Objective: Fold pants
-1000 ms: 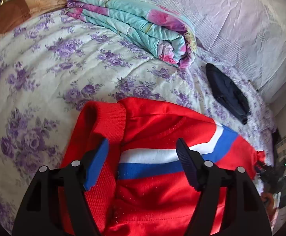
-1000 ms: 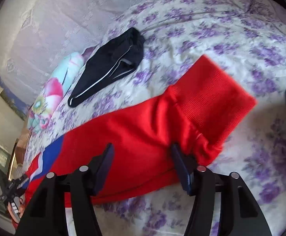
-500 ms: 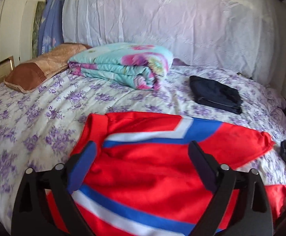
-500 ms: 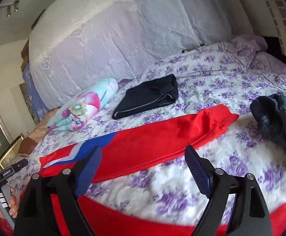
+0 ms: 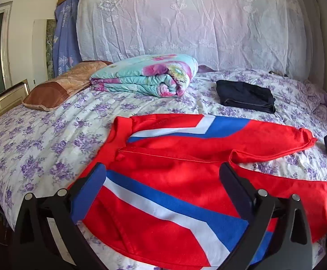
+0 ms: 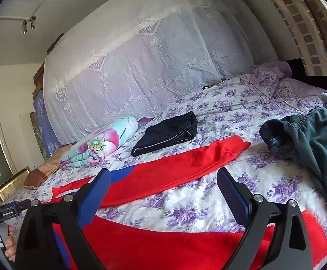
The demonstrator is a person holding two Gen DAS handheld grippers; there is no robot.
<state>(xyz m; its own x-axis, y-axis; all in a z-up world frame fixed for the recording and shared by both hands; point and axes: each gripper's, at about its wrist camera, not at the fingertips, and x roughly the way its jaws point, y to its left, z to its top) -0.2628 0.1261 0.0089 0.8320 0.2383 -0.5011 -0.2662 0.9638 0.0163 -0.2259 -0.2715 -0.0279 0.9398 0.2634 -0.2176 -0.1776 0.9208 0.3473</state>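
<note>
Red pants [image 5: 186, 175] with blue and white stripes lie spread on the flowered bed, both legs running to the right with a gap between them. My left gripper [image 5: 163, 180] is open and empty above the waist end. In the right wrist view the far leg [image 6: 186, 164] and near leg [image 6: 174, 245] show. My right gripper [image 6: 163, 184] is open and empty, held over the gap between the legs near the cuffs.
A folded floral quilt [image 5: 147, 78] and a brown pillow [image 5: 57, 87] lie at the back left. Folded black pants [image 5: 244, 95] lie behind the red pants. A dark teal garment [image 6: 309, 141] lies at the right. A lace-covered headboard [image 5: 186, 22] backs the bed.
Both grippers have pulled back and up from the red pants, which now lie flat with both legs in view. Both grippers stay open and empty.
</note>
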